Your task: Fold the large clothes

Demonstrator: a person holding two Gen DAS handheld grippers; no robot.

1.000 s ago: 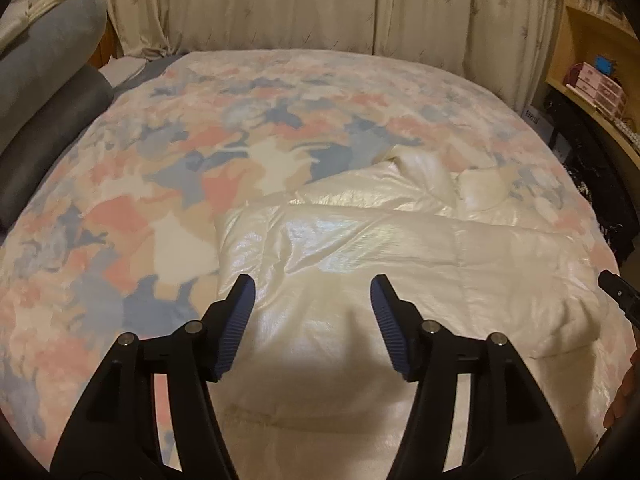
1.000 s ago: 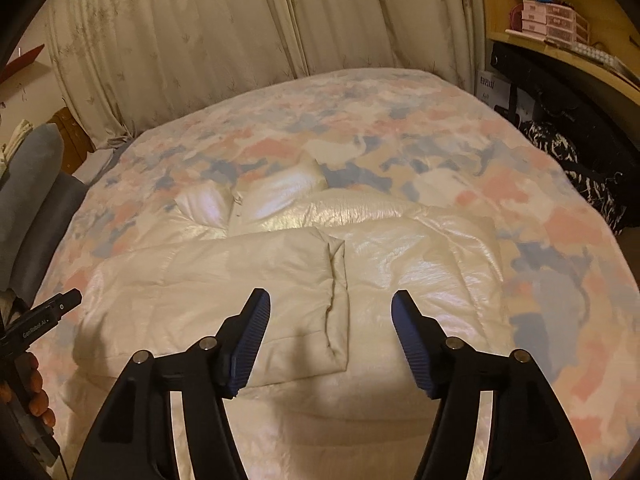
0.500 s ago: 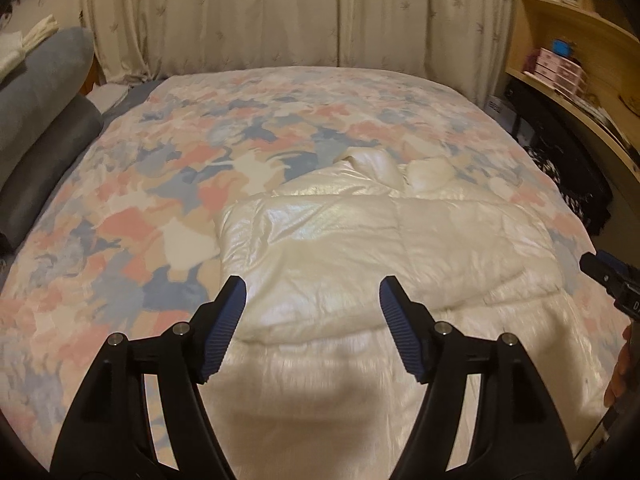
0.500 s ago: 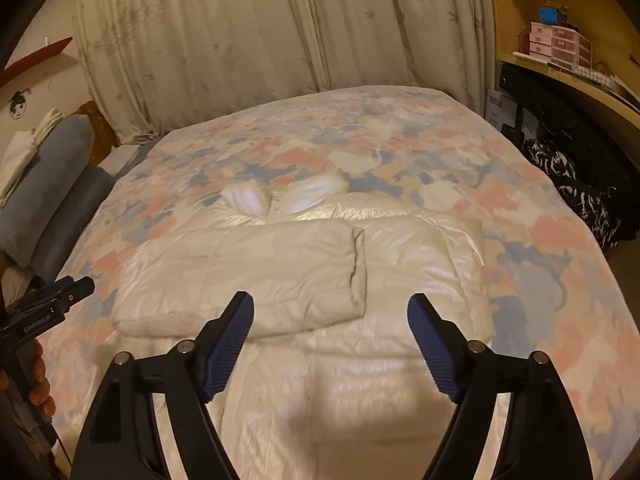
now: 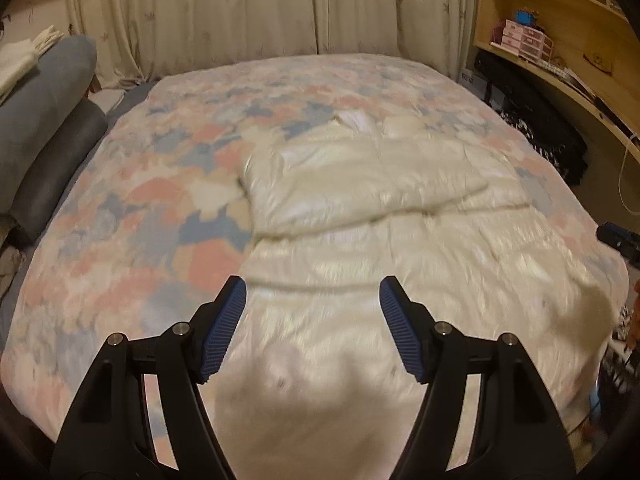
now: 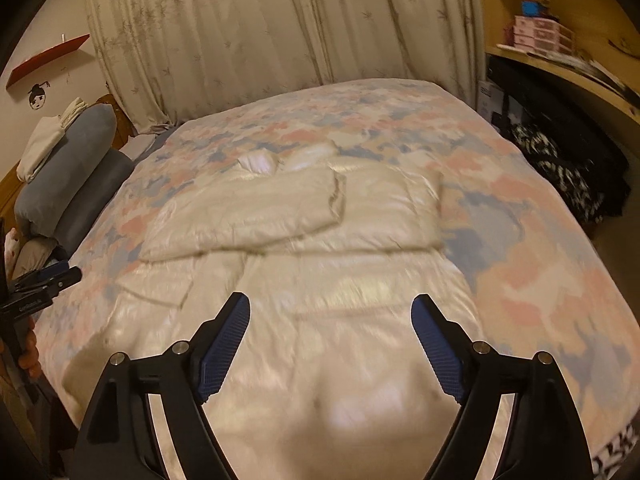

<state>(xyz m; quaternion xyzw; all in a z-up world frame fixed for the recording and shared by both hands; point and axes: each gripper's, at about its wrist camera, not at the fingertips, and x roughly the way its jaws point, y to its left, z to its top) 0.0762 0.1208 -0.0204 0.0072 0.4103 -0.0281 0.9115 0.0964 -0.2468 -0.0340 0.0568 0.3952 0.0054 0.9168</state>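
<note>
Left side first: two grey bolsters stacked at the bed's edge, one folded pale cloth on top of them. Then the bed itself, under one patchwork quilt in pink, blue and cream.

In the middle lies the task's thing, one cream puffer coat, spread on the quilt with its collar toward the curtains and its hem toward the camera. One sleeve is already folded across the chest; I judge the lower body is not yet folded up.

It looks light, soft and bulky, with a shiny shell that probably slides under the pads and springs back when let go. My call: pinch a good thickness at the two hem corners, not a flat panel.

The left tool hangs over the lower coat, jaws well apart, nothing between them. The right tool likewise hovers above the hem, jaws spread wide and empty. Each tool's tip shows at the edge of the other's view.

Far right: one wooden shelf unit with one set of small pink drawers, and dark patterned fabric below it.
</note>
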